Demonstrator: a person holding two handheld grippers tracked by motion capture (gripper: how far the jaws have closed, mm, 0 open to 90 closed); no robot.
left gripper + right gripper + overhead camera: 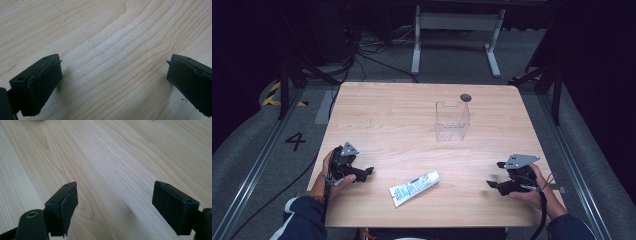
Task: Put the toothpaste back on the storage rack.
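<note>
A white and blue tube [414, 187] lies flat near the table's front edge, about midway between the two hands. My left gripper [366, 173] rests low at the front left, open, jaws aimed right toward the tube with bare wood between them [113, 75]. My right gripper [495, 175] sits at the front right, open too, pointing left, and only tabletop shows between its jaws [113, 202]. A clear plastic box [452, 121] stands upright and empty-looking farther back, right of centre.
The light wooden table [382, 115] has a small dark round spot [465, 97] behind the clear box. Beyond the table are a white desk frame [455, 30], cables and dark floor. A cable trails from the right hand.
</note>
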